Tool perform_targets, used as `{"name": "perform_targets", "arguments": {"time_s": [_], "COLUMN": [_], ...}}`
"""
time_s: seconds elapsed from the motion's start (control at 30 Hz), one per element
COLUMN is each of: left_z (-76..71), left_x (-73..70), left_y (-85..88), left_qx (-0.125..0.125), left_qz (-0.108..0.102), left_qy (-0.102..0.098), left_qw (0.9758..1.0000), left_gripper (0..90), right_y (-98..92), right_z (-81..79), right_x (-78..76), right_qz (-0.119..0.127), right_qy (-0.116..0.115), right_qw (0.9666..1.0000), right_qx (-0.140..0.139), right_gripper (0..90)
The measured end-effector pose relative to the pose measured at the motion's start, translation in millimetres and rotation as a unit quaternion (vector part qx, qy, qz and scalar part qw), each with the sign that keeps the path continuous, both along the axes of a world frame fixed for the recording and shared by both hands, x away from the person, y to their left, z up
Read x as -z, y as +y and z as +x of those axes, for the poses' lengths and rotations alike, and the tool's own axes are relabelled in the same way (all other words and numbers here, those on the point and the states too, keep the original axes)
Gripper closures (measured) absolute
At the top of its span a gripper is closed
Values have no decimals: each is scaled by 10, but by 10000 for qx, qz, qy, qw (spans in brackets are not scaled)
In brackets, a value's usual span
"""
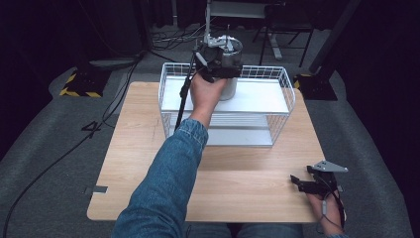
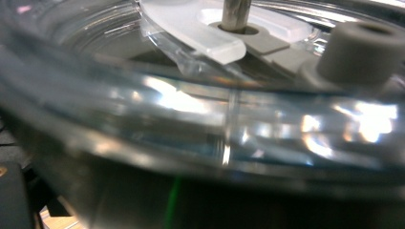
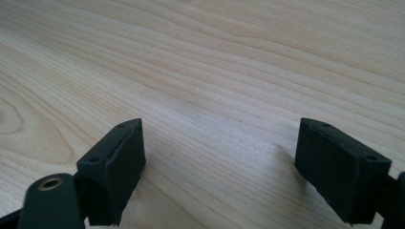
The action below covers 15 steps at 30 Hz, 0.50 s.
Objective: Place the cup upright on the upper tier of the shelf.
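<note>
Container: a cylindrical metal pot with a clear glass lid [image 1: 229,74] is seen on the upper white shelf of a white wire rack [image 1: 287,82], directly under and against the left gripper [image 1: 218,67].
Lid detail: in the left gripper view a glass rim [image 2: 200,124], a white plastic piece [image 2: 200,33] around a metal stem [image 2: 236,14] and a grey rubber knob [image 2: 363,52] are shown very close ahead of the camera.
Left gripper: it is held at the pot's top edge by the hand [image 1: 205,94]; whether the jaws are closed on the rim cannot be told, as they are not shown.
Right gripper: the right gripper [image 1: 304,183] is rested well apart from the rack; its jaws are spread wide with nothing but light wooden table [image 3: 239,71] between them.
Step in hand: judged to be setting or lifting the pot at the shelf.
Doing it well: the pot should be kept upright, moved slowly, kept clear of the wire edge beyond the gripper, and the grip checked, since glass is slippery.
</note>
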State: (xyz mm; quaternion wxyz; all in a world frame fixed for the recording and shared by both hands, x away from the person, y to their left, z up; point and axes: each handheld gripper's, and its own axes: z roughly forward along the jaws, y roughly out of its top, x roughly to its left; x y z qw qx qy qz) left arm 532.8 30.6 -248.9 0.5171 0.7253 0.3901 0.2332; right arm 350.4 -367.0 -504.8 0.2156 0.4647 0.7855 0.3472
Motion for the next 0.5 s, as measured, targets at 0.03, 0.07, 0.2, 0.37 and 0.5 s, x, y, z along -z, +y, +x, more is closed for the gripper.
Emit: {"name": "perform_targets", "arguments": {"time_s": [0.03,0.07,0.2,0.37,0.5], "left_z": [-1,0,-9,-21,-36], "left_x": [8,14,36,63,80], "left_y": [-13,-20,-43,-44,-54], "left_qx": [-14,-13,-78,-103,-189], "left_qz": [34,79,160,85,53], "left_qy": [-2,-11,-79,-161,-202], "left_qw": [10000,10000,9998,9998,9996], "left_gripper": [35,35,34,34,34], "right_y": [0,0,-1,2,2], "right_z": [0,0,1,-1,-3], "right_x": [0,0,0,0,0], "right_qz": [1,4,9,-2,-11], "right_qy": [2,6,10,-4,-8], "right_qw": [10000,10000,10000,10000,10000], "right_qx": [0,-1,-2,-11,-28], "right_gripper": [176,176,176,176,176]}}
